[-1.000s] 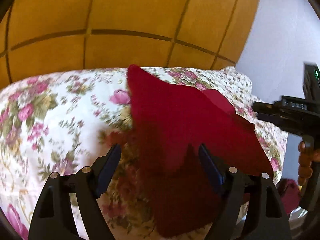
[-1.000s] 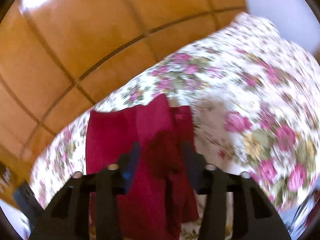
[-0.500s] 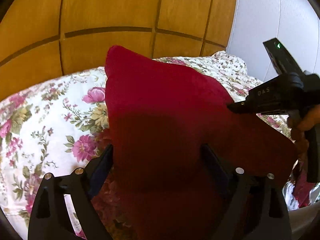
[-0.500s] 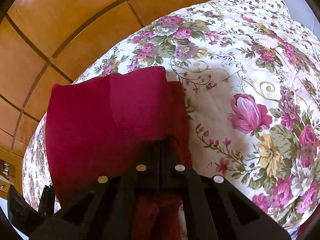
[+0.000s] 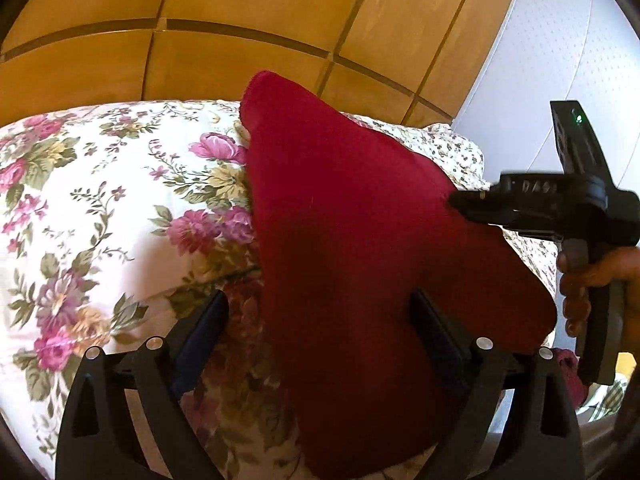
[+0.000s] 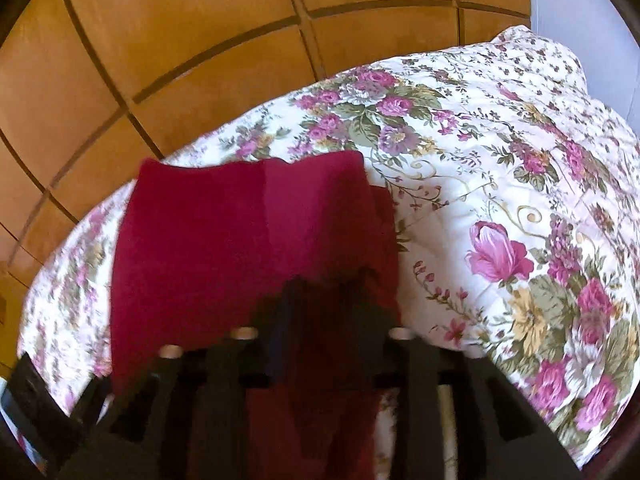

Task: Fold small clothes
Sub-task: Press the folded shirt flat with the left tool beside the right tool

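Garment: we see a dark red cloth (image 5: 352, 248) lifted above the floral bedspread (image 5: 100, 208), its far corner raised toward the wooden headboard (image 5: 240, 12).
Left gripper (image 5: 320, 320): our fingers stand wide apart; the cloth hangs between them and covers the right finger's tip.
Right gripper (image 5: 460, 202): from the left wrist view its tip meets the cloth's right edge, with the hand (image 5: 588, 284) on the handle.
Right wrist view: blurred; the right gripper (image 6: 324, 304) sits in the red cloth (image 6: 224, 240), and we cannot tell whether it clamps.
Bedspread (image 6: 500, 184): it lies beneath and to the right of the cloth.
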Demonstrator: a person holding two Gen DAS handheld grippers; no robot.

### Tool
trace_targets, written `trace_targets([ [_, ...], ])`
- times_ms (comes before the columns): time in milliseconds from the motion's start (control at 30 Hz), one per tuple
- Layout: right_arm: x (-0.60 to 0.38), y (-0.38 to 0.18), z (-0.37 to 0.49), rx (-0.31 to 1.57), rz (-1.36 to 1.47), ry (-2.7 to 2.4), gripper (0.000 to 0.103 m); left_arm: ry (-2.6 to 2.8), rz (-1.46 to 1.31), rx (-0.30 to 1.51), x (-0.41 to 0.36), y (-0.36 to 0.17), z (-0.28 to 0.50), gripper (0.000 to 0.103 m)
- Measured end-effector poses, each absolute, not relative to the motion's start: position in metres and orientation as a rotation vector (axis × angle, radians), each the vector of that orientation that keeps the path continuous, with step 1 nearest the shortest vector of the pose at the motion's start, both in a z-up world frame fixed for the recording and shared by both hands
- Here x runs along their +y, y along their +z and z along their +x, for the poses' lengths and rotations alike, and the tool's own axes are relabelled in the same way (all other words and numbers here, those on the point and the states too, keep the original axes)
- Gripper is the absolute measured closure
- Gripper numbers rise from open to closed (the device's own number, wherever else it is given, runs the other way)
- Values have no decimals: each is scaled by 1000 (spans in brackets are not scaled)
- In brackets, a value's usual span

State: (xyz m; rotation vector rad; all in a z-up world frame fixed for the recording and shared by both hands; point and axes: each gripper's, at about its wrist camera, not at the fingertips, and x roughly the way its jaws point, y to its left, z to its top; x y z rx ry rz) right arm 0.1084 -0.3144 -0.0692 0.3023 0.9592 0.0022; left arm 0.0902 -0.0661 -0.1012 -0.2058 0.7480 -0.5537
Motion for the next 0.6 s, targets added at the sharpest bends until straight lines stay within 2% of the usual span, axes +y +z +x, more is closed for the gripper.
trace_targets([
  [167, -300, -51, 97, 937, 233, -10, 44, -539, -222, 744, -57, -100, 85, 12],
  [267, -296, -42, 87, 935, 217, -28, 32, -521, -239, 749, -50, -98, 82, 12],
  [333, -300, -37, 79, 966, 221, -70, 19, -504, -247, 751, -45, -97, 82, 12],
  [500, -322, -57, 59, 1088, 326, -101, 18, -500, -256, 785, -41, -103, 79, 12],
  [567, -336, -76, 59, 1167, 243, -205, 19, -498, -245, 791, -43, -105, 78, 11],
  [600, -343, -85, 61, 1191, 214, -227, 15, -503, -239, 796, -44, -104, 77, 10],
])
